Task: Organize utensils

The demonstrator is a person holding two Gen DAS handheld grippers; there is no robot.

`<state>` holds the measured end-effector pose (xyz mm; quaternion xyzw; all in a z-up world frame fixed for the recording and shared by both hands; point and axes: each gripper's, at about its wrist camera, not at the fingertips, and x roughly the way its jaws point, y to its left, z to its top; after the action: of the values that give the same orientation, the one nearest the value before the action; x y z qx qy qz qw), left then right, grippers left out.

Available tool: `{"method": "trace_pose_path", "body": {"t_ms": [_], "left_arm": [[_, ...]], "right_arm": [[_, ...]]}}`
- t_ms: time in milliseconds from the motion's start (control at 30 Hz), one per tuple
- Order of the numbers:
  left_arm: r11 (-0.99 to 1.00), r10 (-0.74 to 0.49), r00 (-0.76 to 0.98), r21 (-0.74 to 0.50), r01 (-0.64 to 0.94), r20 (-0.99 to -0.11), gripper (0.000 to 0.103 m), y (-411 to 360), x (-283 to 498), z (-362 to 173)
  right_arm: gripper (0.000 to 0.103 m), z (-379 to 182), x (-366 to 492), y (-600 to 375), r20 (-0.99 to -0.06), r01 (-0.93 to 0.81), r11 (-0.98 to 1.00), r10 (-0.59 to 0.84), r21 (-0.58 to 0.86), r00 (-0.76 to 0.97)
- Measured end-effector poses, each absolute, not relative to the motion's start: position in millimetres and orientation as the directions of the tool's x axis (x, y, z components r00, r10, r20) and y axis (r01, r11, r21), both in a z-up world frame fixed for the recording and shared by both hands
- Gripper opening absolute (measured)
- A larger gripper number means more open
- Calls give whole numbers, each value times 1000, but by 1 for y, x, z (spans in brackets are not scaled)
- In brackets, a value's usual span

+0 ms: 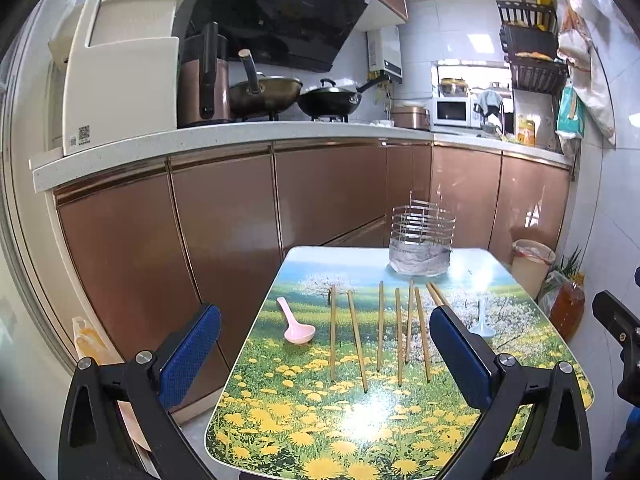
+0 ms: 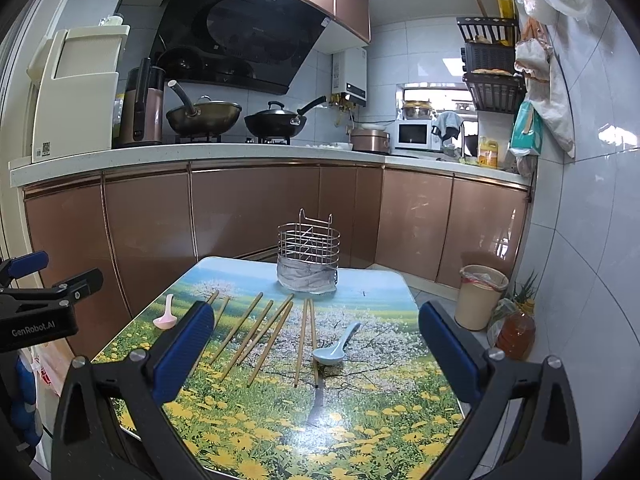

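Observation:
Several wooden chopsticks (image 1: 380,328) (image 2: 256,332) lie spread side by side across the middle of the flower-print table (image 1: 320,432) (image 2: 320,432). A pink spoon (image 1: 296,326) (image 2: 165,318) rests at their left, and a blue spoon (image 2: 336,346) (image 1: 482,320) at their right, its bowl over two chopsticks. The wire utensil holder (image 1: 422,244) (image 2: 308,254) stands upright at the table's far edge. My left gripper (image 1: 324,340) hovers open over the near left of the table. My right gripper (image 2: 316,344) hovers open over the near right. Neither holds anything.
Copper-coloured cabinets (image 2: 256,208) run behind and left of the table under a counter with woks and appliances. A bin (image 2: 480,296) and an oil bottle (image 2: 516,332) stand on the floor at the right by the tiled wall.

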<state>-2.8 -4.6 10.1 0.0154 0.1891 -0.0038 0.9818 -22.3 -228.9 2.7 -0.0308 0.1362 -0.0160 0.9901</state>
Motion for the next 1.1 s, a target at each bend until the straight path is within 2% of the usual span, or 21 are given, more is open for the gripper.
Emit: {"method": "trace_pose_path", "body": {"t_ms": [267, 600, 1100], "left_arm": [[1000, 16, 942, -15, -22, -334, 103, 4, -14, 20], [1000, -2, 950, -4, 1, -311, 103, 3, -20, 25], [999, -38, 950, -19, 34, -311, 103, 4, -18, 26]], "right_arm": [[103, 14, -34, -224, -239, 27, 996, -47, -86, 970], [103, 22, -37, -224, -213, 54, 993, -75, -101, 974], [103, 21, -28, -223, -249, 84, 989, -113, -123, 962]]}}
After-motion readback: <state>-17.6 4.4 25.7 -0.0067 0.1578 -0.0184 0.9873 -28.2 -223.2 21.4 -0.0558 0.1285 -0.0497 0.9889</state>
